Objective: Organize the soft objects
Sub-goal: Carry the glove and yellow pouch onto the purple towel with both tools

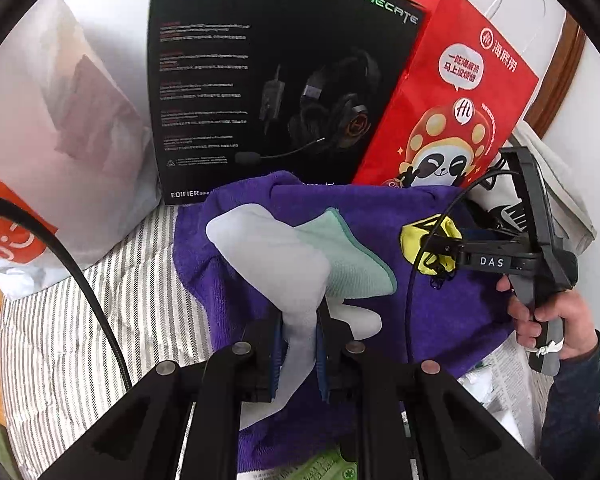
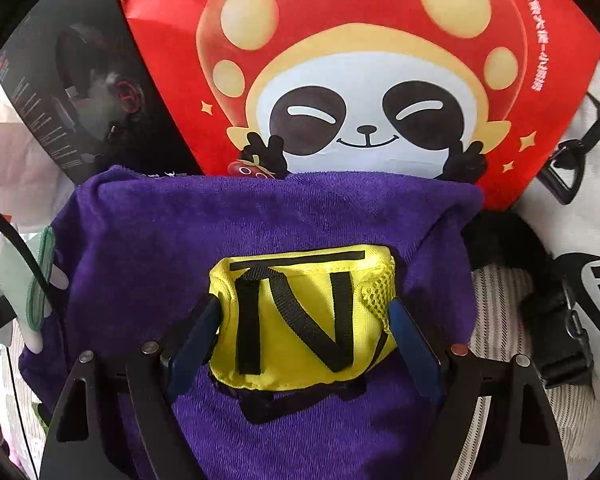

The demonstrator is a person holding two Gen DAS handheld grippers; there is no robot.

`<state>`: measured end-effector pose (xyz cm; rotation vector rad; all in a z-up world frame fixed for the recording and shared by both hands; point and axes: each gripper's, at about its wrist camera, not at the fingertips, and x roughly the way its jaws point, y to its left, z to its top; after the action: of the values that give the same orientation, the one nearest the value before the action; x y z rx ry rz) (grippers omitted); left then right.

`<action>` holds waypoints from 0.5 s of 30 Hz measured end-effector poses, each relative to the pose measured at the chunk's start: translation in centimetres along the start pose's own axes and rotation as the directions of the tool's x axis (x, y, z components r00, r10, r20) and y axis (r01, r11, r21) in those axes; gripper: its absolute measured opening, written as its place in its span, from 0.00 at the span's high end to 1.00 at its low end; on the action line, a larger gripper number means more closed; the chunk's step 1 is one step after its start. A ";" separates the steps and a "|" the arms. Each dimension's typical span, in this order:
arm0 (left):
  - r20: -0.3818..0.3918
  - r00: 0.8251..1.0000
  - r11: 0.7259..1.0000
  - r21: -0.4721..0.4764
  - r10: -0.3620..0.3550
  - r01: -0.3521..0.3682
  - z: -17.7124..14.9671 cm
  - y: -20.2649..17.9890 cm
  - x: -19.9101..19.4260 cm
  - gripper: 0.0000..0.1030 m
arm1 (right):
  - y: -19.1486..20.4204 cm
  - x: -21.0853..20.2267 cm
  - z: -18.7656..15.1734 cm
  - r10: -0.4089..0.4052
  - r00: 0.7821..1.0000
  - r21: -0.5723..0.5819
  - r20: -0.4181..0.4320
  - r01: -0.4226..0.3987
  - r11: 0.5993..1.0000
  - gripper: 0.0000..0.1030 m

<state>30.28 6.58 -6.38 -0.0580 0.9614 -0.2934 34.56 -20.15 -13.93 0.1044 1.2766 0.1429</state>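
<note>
Soft cloths over purple towel (image 1: 440, 312), frame centre.
Left gripper (image 1: 298, 344) clamped on pale grey cloth (image 1: 272, 256); right gripper (image 2: 304, 328) wide, pads flanking yellow pouch (image 2: 300, 320), contact unclear.

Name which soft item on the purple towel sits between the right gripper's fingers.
The yellow pouch with black straps; the white cloth is in the left gripper.
</note>
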 end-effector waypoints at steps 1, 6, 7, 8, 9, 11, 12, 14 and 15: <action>-0.004 1.000 1.000 0.002 -0.001 0.001 0.2 -0.1 0.2 0.87 | 0.0 0.0 0.0 0.002 1.000 0.000 0.003 -0.002 1.000 0.17; -0.044 0.999 0.999 0.028 -0.023 0.025 1.2 -0.6 1.0 0.87 | 0.0 0.2 0.0 0.010 1.000 -0.009 -0.012 -0.010 1.000 0.13; -0.048 0.999 0.999 0.031 -0.023 0.024 1.5 -0.7 1.3 0.87 | -0.1 0.1 0.2 0.008 1.000 -0.009 -0.018 -0.008 1.000 0.12; -0.052 0.998 0.999 0.033 -0.020 0.022 1.7 -0.8 1.7 0.87 | -0.2 0.1 0.2 0.005 1.000 -0.007 -0.025 -0.005 1.000 0.12; -0.055 0.998 0.999 0.033 -0.021 0.023 1.9 -0.9 2.1 0.87 | -0.3 0.0 0.2 0.003 1.000 -0.005 -0.026 -0.003 1.000 0.12; -0.065 0.998 0.999 0.023 -0.026 0.028 2.2 -0.7 3.0 0.87 | -0.7 -0.6 0.3 -0.002 1.000 0.002 -0.018 0.002 1.000 0.12; -0.069 0.997 0.999 0.017 -0.028 0.029 2.3 -0.6 3.4 0.87 | -0.7 -0.7 0.4 -0.001 1.000 0.002 -0.014 0.001 1.000 0.12; -0.092 0.996 1.000 0.007 -0.018 0.019 2.6 -0.4 4.6 0.87 | -0.7 -1.2 0.3 0.010 1.000 0.004 -0.001 -0.010 1.000 0.10; -0.100 0.995 1.000 0.008 -0.014 0.014 2.7 -0.3 5.1 0.87 | -0.8 -1.4 0.2 0.014 1.000 0.005 0.005 -0.014 1.000 0.10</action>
<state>35.11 4.69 -8.85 -0.0424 1.0592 -0.3156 34.43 -21.15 -12.64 0.1178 1.2719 0.1515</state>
